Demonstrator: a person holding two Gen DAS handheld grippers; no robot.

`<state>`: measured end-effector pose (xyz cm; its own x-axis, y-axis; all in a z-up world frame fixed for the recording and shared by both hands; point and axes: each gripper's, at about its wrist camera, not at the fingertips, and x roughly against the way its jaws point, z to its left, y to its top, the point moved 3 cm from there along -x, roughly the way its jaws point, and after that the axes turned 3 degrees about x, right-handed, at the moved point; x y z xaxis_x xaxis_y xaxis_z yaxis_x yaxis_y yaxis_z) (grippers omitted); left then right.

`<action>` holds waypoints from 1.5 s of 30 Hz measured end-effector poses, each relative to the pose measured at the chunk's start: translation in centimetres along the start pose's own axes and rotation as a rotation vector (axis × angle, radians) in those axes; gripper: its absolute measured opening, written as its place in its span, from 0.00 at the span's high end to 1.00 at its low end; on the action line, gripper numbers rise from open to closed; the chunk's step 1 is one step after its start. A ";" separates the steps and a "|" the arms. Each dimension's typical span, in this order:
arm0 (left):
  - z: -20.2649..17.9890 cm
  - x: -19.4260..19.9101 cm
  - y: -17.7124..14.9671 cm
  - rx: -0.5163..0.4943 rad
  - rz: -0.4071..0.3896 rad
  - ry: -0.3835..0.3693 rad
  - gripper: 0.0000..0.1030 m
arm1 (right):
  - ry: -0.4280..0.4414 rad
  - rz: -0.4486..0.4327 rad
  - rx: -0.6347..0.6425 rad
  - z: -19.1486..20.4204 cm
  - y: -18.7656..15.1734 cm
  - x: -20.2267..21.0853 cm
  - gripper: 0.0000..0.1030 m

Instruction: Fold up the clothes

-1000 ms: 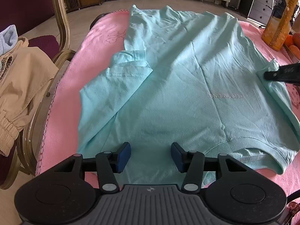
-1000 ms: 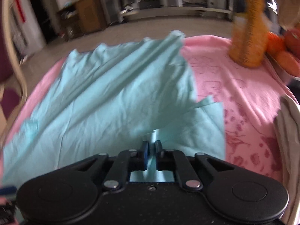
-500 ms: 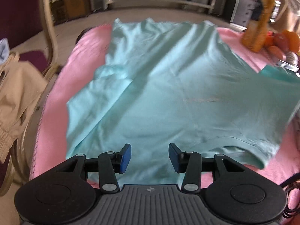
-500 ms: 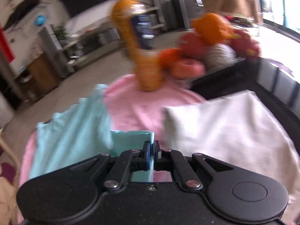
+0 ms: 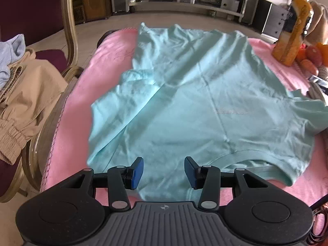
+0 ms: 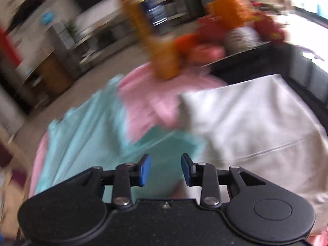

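A light teal T-shirt lies spread flat on the pink-covered table, collar end near me, one sleeve folded in at the left. My left gripper is open and empty, just above the shirt's near edge. In the blurred right wrist view, my right gripper is open and empty over the shirt's right sleeve, beside a white cloth.
An orange drink bottle and a bowl of fruit stand at the table's right edge; the bottle also shows in the right wrist view. A chair with tan trousers stands at the left.
My right gripper was shut on the shirt's right sleeve, pulled it outward, and has now opened and let it go. My left gripper stayed open near the collar.
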<state>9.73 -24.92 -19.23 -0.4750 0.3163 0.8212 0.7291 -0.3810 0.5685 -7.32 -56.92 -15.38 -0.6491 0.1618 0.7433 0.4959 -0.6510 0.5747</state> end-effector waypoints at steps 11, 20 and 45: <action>-0.2 -0.1 -0.4 0.002 0.023 -0.006 0.57 | -0.022 0.270 -0.027 1.9 -3.4 -4.9 0.79; 0.2 0.2 -0.7 0.017 0.033 -0.002 0.57 | -0.111 0.265 0.025 1.7 -5.3 -4.3 0.96; -0.7 1.8 -4.7 -0.158 0.169 0.011 0.71 | -0.021 0.359 0.426 7.5 -8.5 -3.6 0.83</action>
<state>5.09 -23.20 -20.38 -0.3588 0.2279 0.9052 0.7127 -0.5593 0.4233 -4.81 -46.40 -20.35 -0.3871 0.0028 0.9220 0.8760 -0.3108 0.3688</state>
